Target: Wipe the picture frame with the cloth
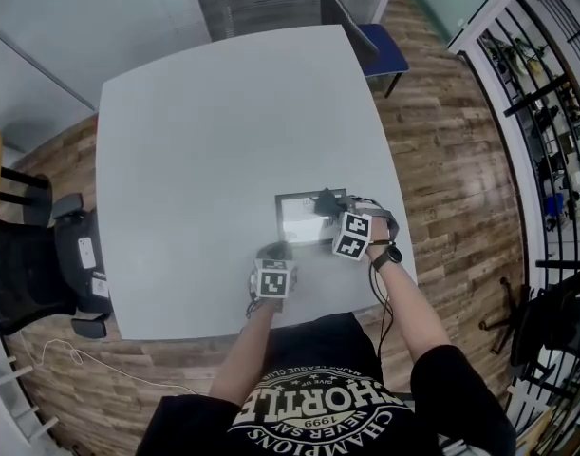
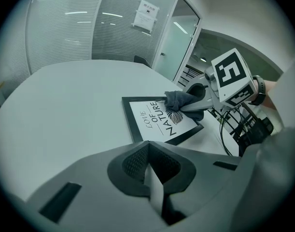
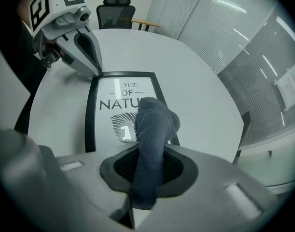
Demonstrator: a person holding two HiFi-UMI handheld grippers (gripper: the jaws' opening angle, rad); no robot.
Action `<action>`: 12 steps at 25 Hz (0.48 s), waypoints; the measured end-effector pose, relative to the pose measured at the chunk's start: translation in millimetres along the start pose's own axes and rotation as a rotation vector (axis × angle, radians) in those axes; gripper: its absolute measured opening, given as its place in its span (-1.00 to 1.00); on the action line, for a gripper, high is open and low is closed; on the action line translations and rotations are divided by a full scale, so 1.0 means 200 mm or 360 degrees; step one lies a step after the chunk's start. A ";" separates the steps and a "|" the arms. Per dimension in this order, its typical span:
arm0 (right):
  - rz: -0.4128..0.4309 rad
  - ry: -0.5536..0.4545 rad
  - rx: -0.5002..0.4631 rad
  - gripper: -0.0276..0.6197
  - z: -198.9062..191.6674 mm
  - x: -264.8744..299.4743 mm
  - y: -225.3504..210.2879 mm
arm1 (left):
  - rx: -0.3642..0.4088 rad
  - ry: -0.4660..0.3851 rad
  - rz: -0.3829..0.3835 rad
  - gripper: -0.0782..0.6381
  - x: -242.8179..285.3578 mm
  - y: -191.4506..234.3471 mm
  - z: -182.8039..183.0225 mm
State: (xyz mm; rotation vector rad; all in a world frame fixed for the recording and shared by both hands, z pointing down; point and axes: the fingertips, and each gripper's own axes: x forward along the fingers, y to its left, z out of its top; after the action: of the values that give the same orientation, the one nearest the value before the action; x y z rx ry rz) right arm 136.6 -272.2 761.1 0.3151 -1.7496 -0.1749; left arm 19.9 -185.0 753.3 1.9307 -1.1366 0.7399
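Observation:
A black picture frame (image 1: 303,218) with a white "Love of Nature" print lies flat near the table's right front part. My right gripper (image 1: 327,209) is shut on a dark grey cloth (image 3: 153,124), whose bunched end rests on the print over the leaf drawing. In the left gripper view the same cloth (image 2: 182,101) lies on the frame (image 2: 159,121) at its right side. My left gripper (image 1: 275,252) is shut with nothing between its fingers. Its tip touches the frame's near left corner, and in the right gripper view this left gripper (image 3: 96,71) stands at the frame (image 3: 91,110) corner.
The white table (image 1: 204,141) has its front edge just behind both grippers and its right edge close to the frame. A blue chair (image 1: 377,47) stands at the far side. Black office chairs (image 1: 38,264) stand at the left on the wood floor.

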 end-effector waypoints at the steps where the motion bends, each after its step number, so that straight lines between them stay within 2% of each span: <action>1: -0.0002 -0.0009 0.0027 -0.72 -0.01 0.00 -0.01 | -0.0004 -0.0001 0.0000 -0.78 0.00 0.00 0.00; 5: 0.0016 -0.0027 0.0075 -0.72 0.03 -0.01 -0.01 | -0.0024 -0.0006 -0.0016 -0.78 0.00 -0.01 0.01; 8: 0.0143 -0.0273 0.0152 -0.71 0.25 -0.08 0.05 | -0.0037 -0.0015 -0.0033 -0.78 -0.01 0.00 0.01; 10: 0.0207 -0.0390 0.0125 -0.71 0.41 -0.11 0.09 | -0.0043 -0.0040 -0.0034 -0.78 0.00 0.02 0.00; 12: 0.0246 -0.0431 0.0059 -0.71 0.53 -0.11 0.14 | -0.0049 -0.0073 -0.0032 -0.78 0.01 0.04 0.00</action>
State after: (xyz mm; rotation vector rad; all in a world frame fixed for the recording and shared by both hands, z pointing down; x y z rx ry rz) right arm 33.7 -245.8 727.4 0.1878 -2.0385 -0.0752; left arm 13.9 -188.1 757.0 1.9399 -1.1480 0.6666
